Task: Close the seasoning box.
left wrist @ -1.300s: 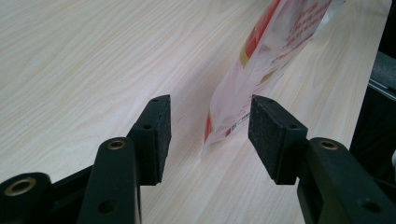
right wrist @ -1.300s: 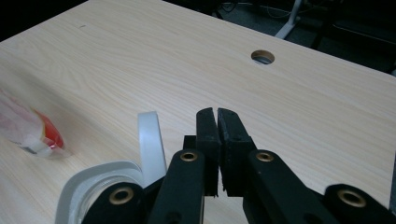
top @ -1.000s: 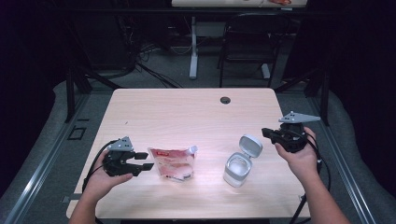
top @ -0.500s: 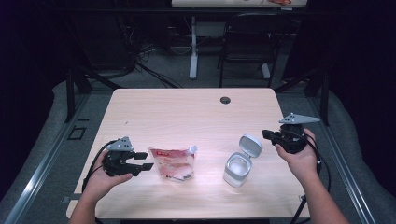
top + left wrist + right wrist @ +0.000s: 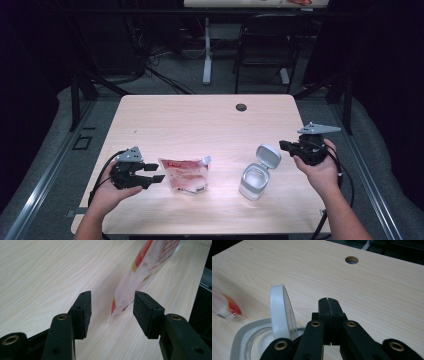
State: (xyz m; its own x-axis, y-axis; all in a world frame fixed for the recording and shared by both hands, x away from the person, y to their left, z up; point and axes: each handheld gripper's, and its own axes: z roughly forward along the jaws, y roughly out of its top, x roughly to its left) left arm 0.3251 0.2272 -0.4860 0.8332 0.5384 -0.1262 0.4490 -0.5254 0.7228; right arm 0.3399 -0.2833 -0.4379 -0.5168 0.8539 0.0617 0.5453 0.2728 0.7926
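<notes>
A flat plastic pouch (image 5: 184, 174), white with red print and a small spout at its upper right corner, lies on the pale wooden table (image 5: 200, 120) towards the person's left. In the left gripper view the pouch (image 5: 147, 270) shows a red band along its edge and small red lettering, its near corner just ahead of the gap between the two black jaws. The left gripper (image 5: 152, 173) hangs just beside the pouch's left edge, its jaws spread apart with nothing between the pads and not touching the pouch. To the right of the pouch, well apart from it, stands a clear container (image 5: 254, 180) with a grey-white rim and a hinged lid (image 5: 268, 156) standing up open. The right gripper (image 5: 286, 145) is held near that lid, a little above the table, its jaws pressed together on nothing. In the right gripper view the lid (image 5: 282, 312) rises just left of the closed jaws. A round cable hole (image 5: 241, 107) sits near the table's far edge.
</notes>
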